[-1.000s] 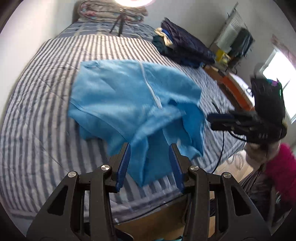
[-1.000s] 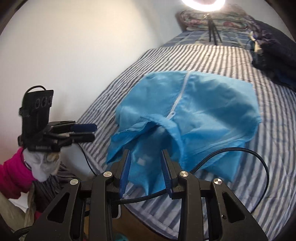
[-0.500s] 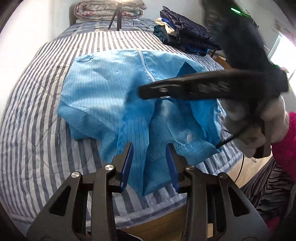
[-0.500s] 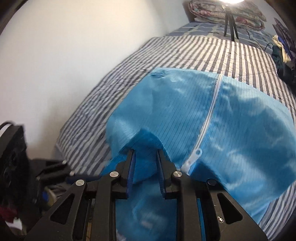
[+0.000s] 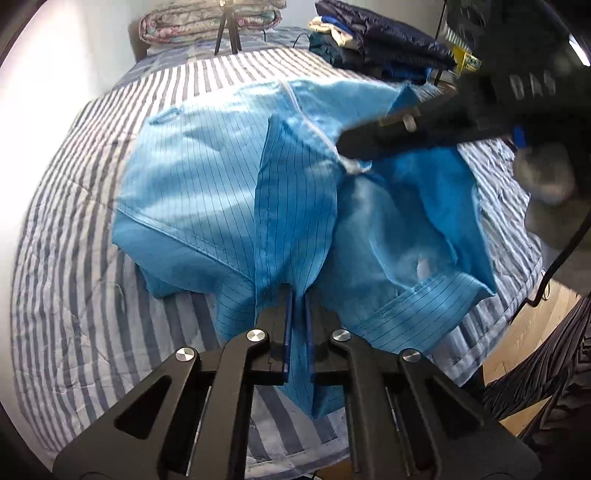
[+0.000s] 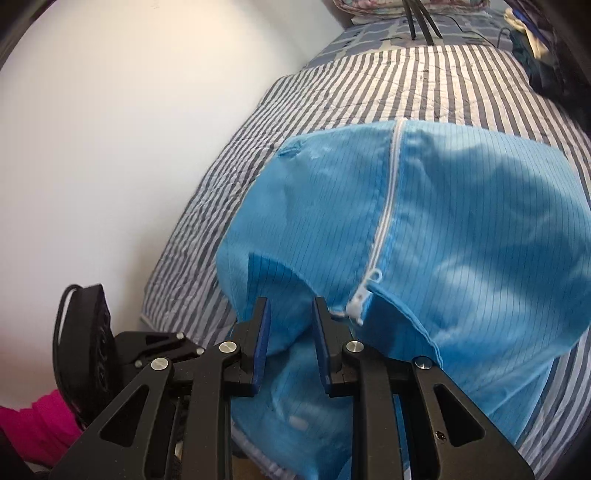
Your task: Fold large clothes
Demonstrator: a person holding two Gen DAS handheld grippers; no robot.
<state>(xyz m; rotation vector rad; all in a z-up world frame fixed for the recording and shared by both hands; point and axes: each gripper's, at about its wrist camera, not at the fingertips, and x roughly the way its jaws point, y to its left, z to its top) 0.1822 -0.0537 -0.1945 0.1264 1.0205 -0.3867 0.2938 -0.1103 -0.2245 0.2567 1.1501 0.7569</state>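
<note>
Both grippers had closed in on the blue garment [image 5: 192, 192] since a second earlier, when they hung back from it with fingers spread. By this moment the left gripper [image 5: 298, 317] had its jaws pressed nearly together, pinching a hanging fold of cloth at the near edge, where half a second before they were wide apart. The right gripper [image 6: 291, 332] had swung across and forward; its jaws stood a little apart with blue cloth between them, just beside the white zip [image 6: 384, 218], but the views did not settle whether the pads actually held the fabric. Seen from the left wrist, that right gripper [image 5: 345, 147] reached over the middle of the garment, its tip near the zip's lower end. The garment lay spread on the striped bed [image 5: 74, 295], its far part flat, its near part rumpled and spilling over the bed's edge. A pile of dark clothes [image 5: 384, 48] sat at the far corner, well apart, and a tripod [image 5: 225, 33] stood near the head of the bed. Judging from this, the step in hand was taking hold of the near edge to lift it for a first fold; no fold looked made yet.
</note>
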